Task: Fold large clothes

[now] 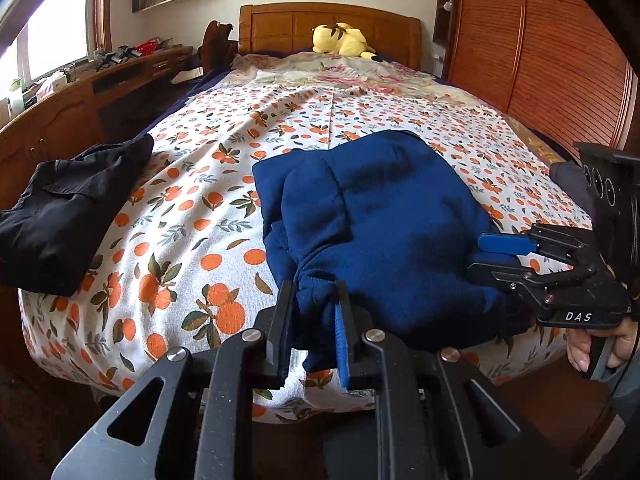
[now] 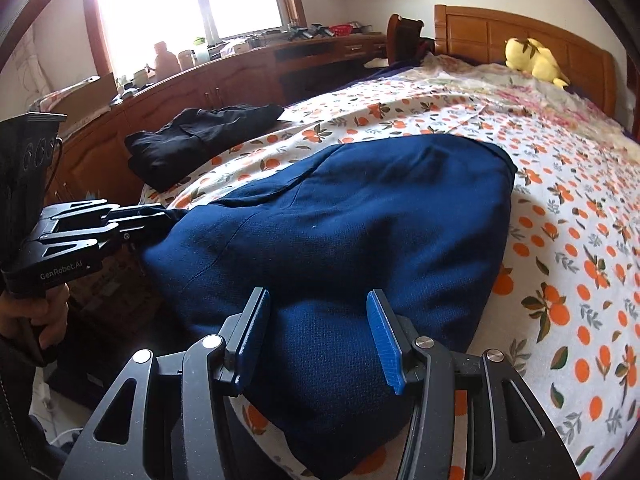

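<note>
A navy blue garment (image 1: pixel 376 216) lies bunched and partly folded on the near end of the bed, also in the right wrist view (image 2: pixel 340 240). My left gripper (image 1: pixel 314 320) is shut on a bunched corner of the blue garment at the bed's near edge; it shows from the side in the right wrist view (image 2: pixel 160 216). My right gripper (image 2: pixel 318 336) is open, its fingers straddling the garment's near edge; in the left wrist view (image 1: pixel 486 256) its jaws stand apart at the garment's right side.
A folded black garment (image 1: pixel 68 212) lies at the bed's left edge, also in the right wrist view (image 2: pixel 200 140). A yellow plush toy (image 1: pixel 344 40) sits by the wooden headboard. A wooden desk (image 2: pixel 240 76) runs along the left; a wardrobe (image 1: pixel 540 60) stands right.
</note>
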The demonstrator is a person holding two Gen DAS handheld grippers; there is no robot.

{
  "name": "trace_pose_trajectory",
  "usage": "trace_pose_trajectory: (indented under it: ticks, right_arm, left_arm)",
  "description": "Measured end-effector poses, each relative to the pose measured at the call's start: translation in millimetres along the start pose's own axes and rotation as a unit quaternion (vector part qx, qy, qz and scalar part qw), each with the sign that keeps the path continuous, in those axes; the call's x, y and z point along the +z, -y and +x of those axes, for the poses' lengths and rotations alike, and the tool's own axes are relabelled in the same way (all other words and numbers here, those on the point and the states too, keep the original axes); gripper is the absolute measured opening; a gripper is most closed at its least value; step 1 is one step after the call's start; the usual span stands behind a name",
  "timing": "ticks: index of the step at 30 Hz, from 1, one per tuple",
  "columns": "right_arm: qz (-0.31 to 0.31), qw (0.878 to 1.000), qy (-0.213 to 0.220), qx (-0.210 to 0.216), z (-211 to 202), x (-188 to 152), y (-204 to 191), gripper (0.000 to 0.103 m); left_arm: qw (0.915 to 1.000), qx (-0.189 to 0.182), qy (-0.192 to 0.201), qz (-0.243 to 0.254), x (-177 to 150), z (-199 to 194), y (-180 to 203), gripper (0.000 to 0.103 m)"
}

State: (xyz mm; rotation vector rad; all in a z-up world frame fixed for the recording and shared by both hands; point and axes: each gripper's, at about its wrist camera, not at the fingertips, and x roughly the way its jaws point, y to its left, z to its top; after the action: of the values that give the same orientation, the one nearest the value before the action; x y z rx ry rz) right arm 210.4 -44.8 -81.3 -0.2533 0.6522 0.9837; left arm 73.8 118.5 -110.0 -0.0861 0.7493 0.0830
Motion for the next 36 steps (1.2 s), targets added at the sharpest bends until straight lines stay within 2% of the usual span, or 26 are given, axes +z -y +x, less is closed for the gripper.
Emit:
trace_pose_trajectory:
  ticks: [2, 6, 8, 9, 12, 17, 21, 25, 28, 32, 36]
  right_arm:
    - [0.005, 1.000, 0.007, 0.003, -4.1, 5.7, 3.6, 0.052]
    - [0.011, 0.999, 0.031, -0.015, -12.3, 13.2, 11.3, 0.052]
    - [0.003, 0.999, 0.034, -0.031, -10.2, 22.1, 22.2, 0.052]
    - [0.001, 0.999, 0.032, -0.042, -7.6, 26.7, 28.6, 0.052]
    - [-0.006, 0.998, 0.031, -0.057, 7.6, 40.4, 47.2, 0.052]
    - [-0.004, 0.995, 0.013, -0.096, 45.3, 57.2, 75.0, 0.056]
    - [0.006, 0.992, -0.017, -0.123, 75.9, 65.7, 88.3, 0.059]
    - [0.026, 0.992, -0.047, -0.118, 96.1, 74.8, 92.5, 0.060]
    - [0.040, 0.991, -0.046, -0.120, 100.0, 81.4, 94.0, 0.063]
    - [0.051, 0.990, -0.048, -0.121, 102.7, 82.1, 100.4, 0.074]
    - [0.063, 0.990, -0.050, -0.113, 106.5, 81.1, 112.0, 0.076]
  left_arm:
    - [1.0000, 0.005, 0.007, 0.004, 0.6, -5.1, 0.8, 0.024]
    - [0.9999, 0.005, 0.014, -0.001, 1.2, -14.6, -2.2, 0.042]
    - [0.9997, -0.001, 0.023, -0.006, -0.1, -22.2, -6.0, 0.044]
    - [0.9996, -0.005, 0.024, -0.010, -0.6, -24.2, -8.1, 0.050]
    - [0.9992, -0.012, 0.030, -0.023, -5.0, -29.0, -14.6, 0.083]
    - [0.9988, -0.006, 0.029, -0.039, -17.7, -28.3, -21.4, 0.083]
    - [0.9988, -0.006, 0.016, -0.045, -27.2, -21.4, -26.0, 0.083]
    - [0.9986, -0.006, 0.004, -0.053, -32.4, -12.0, -29.0, 0.083]
    - [0.9985, -0.006, 0.000, -0.054, -33.7, -7.9, -28.6, 0.083]
    - [0.9985, -0.011, -0.003, -0.054, -34.9, -4.6, -27.0, 0.083]
    - [0.9985, -0.008, -0.009, -0.053, -37.1, -1.2, -25.9, 0.083]
